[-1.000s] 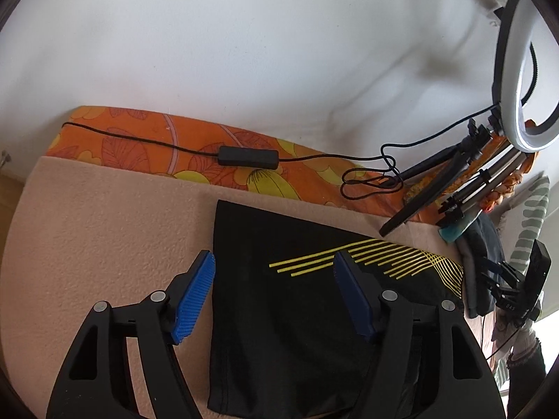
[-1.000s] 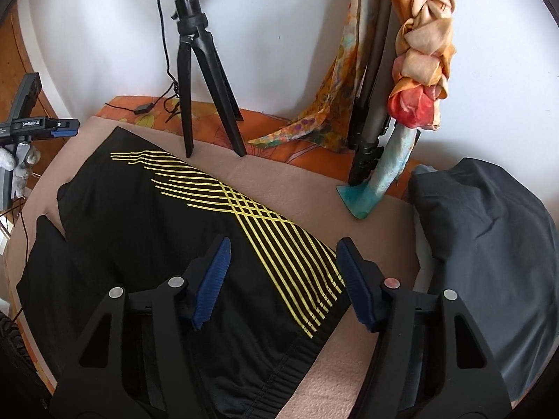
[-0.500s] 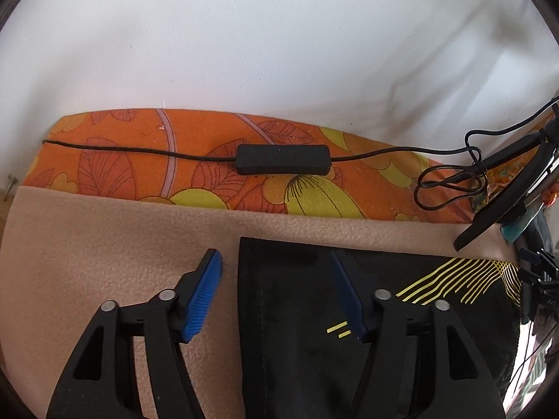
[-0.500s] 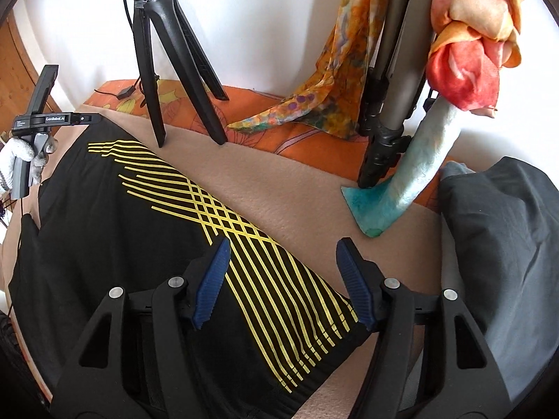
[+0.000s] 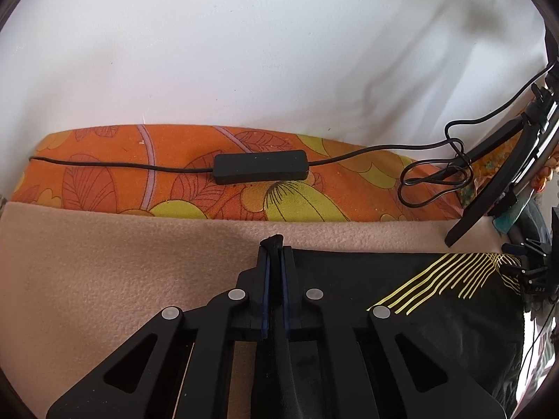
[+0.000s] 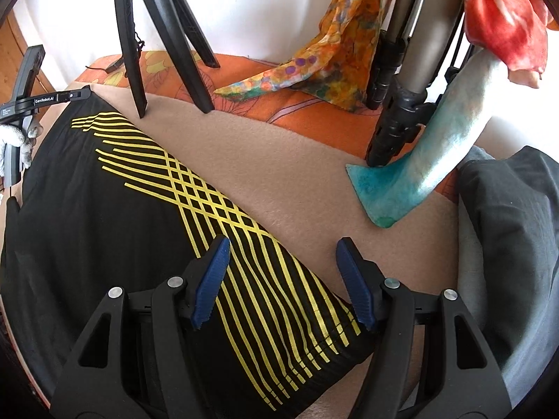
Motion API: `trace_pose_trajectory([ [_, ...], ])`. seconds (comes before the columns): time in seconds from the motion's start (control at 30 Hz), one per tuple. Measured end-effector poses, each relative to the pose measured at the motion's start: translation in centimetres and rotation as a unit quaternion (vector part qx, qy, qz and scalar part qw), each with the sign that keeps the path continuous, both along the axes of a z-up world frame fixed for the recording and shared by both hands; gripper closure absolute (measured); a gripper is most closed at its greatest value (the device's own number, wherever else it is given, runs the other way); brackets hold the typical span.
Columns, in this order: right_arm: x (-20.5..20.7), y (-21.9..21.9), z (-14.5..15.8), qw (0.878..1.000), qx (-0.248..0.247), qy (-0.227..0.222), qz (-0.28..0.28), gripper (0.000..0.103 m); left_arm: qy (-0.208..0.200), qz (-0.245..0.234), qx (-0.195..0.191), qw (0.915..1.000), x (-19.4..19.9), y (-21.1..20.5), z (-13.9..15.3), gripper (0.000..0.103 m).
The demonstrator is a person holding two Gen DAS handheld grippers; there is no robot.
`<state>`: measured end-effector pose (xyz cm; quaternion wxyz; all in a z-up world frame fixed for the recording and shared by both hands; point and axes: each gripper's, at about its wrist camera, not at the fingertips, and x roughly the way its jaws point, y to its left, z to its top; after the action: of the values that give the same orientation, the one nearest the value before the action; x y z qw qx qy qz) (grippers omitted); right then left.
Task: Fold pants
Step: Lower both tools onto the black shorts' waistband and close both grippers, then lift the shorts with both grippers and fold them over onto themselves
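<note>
Left wrist view: the left gripper (image 5: 274, 262) has its two fingers pinched together on a corner of the black pants (image 5: 401, 300), and a small tuft of black cloth sticks out past the fingertips.
Pants, left side: the cloth spreads to the right of the pinched corner, with its far edge running straight along the beige blanket (image 5: 104, 279).
Yellow stripes: a fan of thin yellow lines (image 5: 440, 279) shows on the pants toward the right.
Far edge: an orange flowered cloth (image 5: 195, 192) lies between the blanket and the white wall, and a black cable with a box-shaped controller (image 5: 260, 167) rests on it.
Right wrist view: the right gripper (image 6: 283, 279) has its fingers spread wide, holding nothing, above the near right corner of the pants (image 6: 104, 244).
Right fingers: the left blue pad (image 6: 211, 284) is over the yellow crossed stripes (image 6: 216, 209); the right pad is over the edge where the pants meet the blanket (image 6: 279, 174).
Pants, right side: they lie flat on the blanket, reaching from the near right to the far left.
Left edge: the other gripper shows small at the pants' far end.
Far side: black tripod legs (image 6: 132, 45) stand on the blanket just beyond the pants.
Right side: a teal scarf end (image 6: 384, 195) rests on the blanket, and a grey garment (image 6: 506, 227) lies further right, apart from the pants.
</note>
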<state>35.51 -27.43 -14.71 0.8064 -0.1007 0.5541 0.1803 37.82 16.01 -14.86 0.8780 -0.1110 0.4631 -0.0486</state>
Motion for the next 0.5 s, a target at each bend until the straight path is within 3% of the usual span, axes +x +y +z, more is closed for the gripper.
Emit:
trace_pose_trajectory([
  [0.07,-0.4,0.1,0.1,1.0,0.008,0.001,0.008,0.052,-0.005,-0.003,0.002,1.0,0.0,-0.4,0.3,0.1],
  [0.1,-0.5,0.2,0.2,1.0,0.01,0.002,0.014,0.069,-0.01,-0.005,0.002,0.9999,-0.1,-0.5,0.6,0.1],
  [0.17,-0.9,0.5,0.3,1.0,0.009,0.004,0.02,0.091,-0.019,-0.007,0.0,0.9998,-0.3,-0.4,1.1,0.1],
  [0.33,-1.6,1.0,1.0,1.0,0.005,-0.003,0.016,0.098,-0.032,-0.008,-0.005,0.9995,-1.1,-0.5,2.6,0.1],
  [0.5,-3.4,1.3,4.1,0.999,0.015,-0.037,0.01,0.099,-0.054,-0.008,-0.01,0.9985,-3.4,-0.1,4.8,0.1],
])
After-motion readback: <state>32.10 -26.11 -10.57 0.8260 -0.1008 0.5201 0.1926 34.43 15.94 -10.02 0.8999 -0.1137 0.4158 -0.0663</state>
